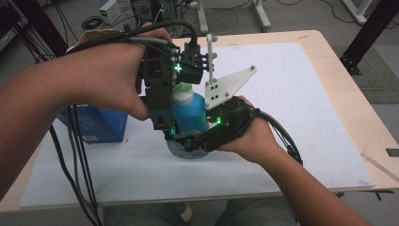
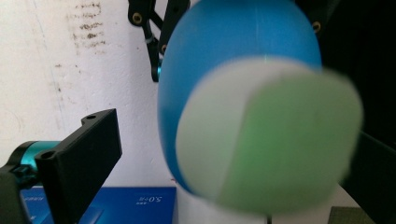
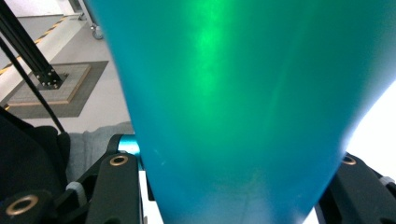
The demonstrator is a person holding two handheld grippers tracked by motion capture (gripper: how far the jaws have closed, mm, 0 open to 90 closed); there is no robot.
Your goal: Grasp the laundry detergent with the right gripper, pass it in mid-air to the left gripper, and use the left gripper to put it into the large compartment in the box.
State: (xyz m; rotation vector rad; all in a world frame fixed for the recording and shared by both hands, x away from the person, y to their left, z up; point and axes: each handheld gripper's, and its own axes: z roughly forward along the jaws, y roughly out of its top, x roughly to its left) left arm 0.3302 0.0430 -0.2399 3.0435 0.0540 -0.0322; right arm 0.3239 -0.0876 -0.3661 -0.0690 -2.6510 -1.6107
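A blue bottle (image 1: pixel 190 115) with a white cap (image 1: pixel 182 92) stands upright near the centre of the high view, on a white mat (image 1: pixel 301 117) that covers most of the light wooden table (image 1: pixel 362 117). The right gripper (image 1: pixel 188 142), held in the hand (image 1: pixel 254 136) that enters from the lower right of the frame, grips the bottle low on its body; in the right gripper view the blue wall of the bottle (image 3: pixel 243 107) takes up the middle of the frame and runs down between the two black jaws at the bottom corners, which pinch it from either side. The left gripper (image 1: pixel 171 120) comes down over the bottle from the upper left of the high view, held in the other hand (image 1: pixel 108 75). In the left gripper view the blurred white cap (image 2: pixel 266 140) sits at centre right, very close to the lens, with the blue shoulder of the bottle behind it. One black jaw stands at the lower left of that frame, clear of the cap, and the other is a dark edge at the far right, so these jaws are spread around the cap without pressing it. A blue box (image 1: pixel 101 125) lies on the mat just left of the bottle, partly under the left forearm.
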